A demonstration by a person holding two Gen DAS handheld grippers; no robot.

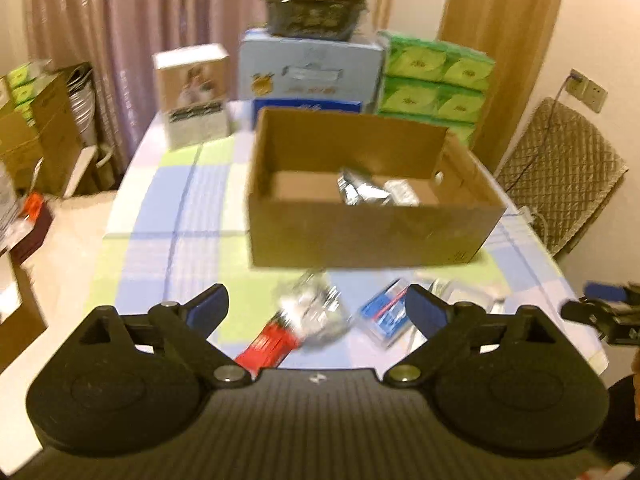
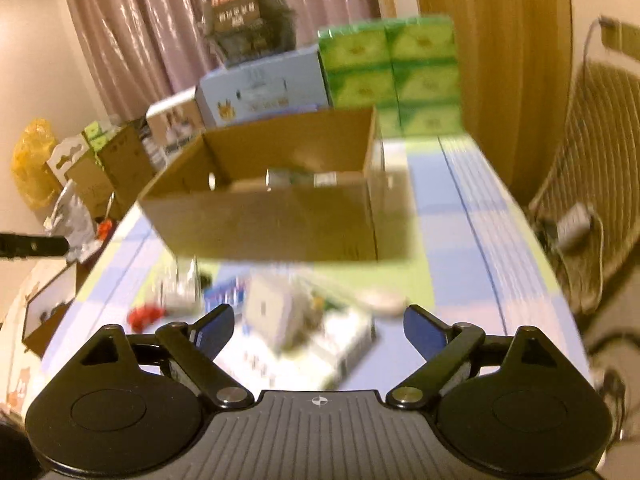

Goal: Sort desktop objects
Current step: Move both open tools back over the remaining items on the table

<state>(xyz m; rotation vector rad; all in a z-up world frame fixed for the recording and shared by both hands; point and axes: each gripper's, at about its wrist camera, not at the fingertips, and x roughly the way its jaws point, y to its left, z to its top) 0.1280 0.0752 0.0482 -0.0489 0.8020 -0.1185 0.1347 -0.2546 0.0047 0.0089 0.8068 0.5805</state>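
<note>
An open cardboard box (image 1: 360, 236) (image 2: 272, 220) stands mid-table with silver packets (image 1: 372, 190) inside. In front of it loose items lie on the checked cloth: a red packet (image 1: 268, 344), a crinkled silver wrapper (image 1: 312, 312) and a blue-and-white pack (image 1: 386, 314). My left gripper (image 1: 318, 308) hovers open above them, nothing between its fingers. In the right wrist view a pile of white boxes (image 2: 304, 336), a red item (image 2: 146, 316) and a blue pack (image 2: 224, 294) lie below my open, empty right gripper (image 2: 318, 328). The right gripper (image 1: 600, 312) also shows at the left view's right edge.
Behind the cardboard box stand a light blue carton (image 1: 310, 70), a white photo box (image 1: 192, 96) and green tissue packs (image 1: 434, 80) (image 2: 394, 76). A dark basket (image 1: 314, 4) tops the carton. A padded chair (image 1: 560, 172) is at the right, cartons (image 1: 36, 128) on the left floor.
</note>
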